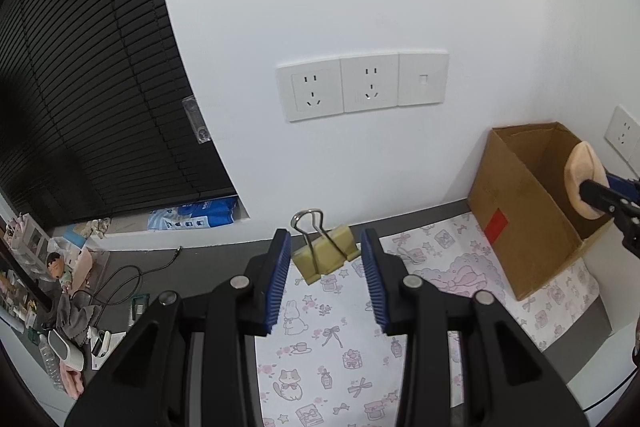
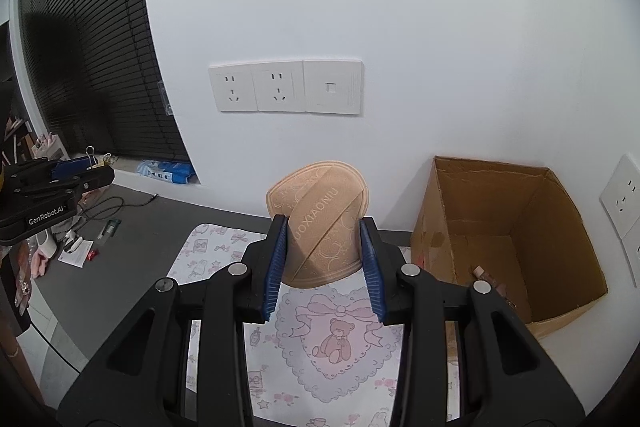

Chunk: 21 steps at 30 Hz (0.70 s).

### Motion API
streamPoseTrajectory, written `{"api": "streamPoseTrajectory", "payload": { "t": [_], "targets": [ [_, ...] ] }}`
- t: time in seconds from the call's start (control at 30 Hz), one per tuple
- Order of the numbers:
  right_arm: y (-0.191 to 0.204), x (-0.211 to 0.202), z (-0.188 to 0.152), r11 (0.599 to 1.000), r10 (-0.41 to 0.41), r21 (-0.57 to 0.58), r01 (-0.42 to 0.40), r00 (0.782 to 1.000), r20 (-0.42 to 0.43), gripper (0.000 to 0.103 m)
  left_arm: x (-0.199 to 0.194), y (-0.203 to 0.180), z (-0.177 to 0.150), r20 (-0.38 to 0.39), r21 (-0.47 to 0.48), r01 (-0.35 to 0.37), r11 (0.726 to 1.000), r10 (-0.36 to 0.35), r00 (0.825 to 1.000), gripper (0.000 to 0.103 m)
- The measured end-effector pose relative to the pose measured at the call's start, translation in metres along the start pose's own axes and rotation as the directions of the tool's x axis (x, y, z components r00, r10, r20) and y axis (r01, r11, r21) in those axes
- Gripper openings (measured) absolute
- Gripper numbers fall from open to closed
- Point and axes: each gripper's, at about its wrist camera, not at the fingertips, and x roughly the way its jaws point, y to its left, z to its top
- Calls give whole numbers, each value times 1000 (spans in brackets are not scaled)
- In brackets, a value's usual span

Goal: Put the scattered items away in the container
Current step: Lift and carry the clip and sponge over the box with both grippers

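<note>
A cardboard box [image 2: 508, 239], open at the top, stands on a patterned mat [image 2: 340, 347] against a white wall, toward the right of both views; something small already lies on its floor, too unclear to name. The right gripper [image 2: 324, 255] holds a flat, peach-coloured pad [image 2: 320, 223] upright between narrow fingers, in the air just left of the box. In the left wrist view this pad appears at the box's open side, near its rim. The left gripper [image 1: 325, 267] holds a yellow binder clip [image 1: 326, 253] by its body, fingers narrow, wire handles sticking up, above the mat and well left of the box. The likely risks: the pad is thin and gripped only at its lower edges, so it could slip or twist and drop onto the mat instead of into the box. It could also catch the box wall and push the light box along the mat. The two grippers might bump if both head for the opening together.
</note>
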Motion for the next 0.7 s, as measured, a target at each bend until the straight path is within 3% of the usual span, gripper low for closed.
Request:
{"api": "streamPoseTrajectory", "payload": {
  "t": [0.2, 0.37, 0.7],
  "targets": [
    [-29, 1, -5, 999, -21, 31, 21, 1000, 3, 37, 5, -32, 11, -3, 21, -2, 1000, 2, 1000, 36],
    [-74, 1, -12, 998, -34, 61, 34, 999, 1, 37, 16, -82, 24, -7, 56, 10, 998, -9, 1000, 36],
    [-197, -6, -26, 984, -145, 99, 149, 988, -46, 37, 59, -218, 55, -45, 143, 177, 974, -173, 984, 36]
  ]
}}
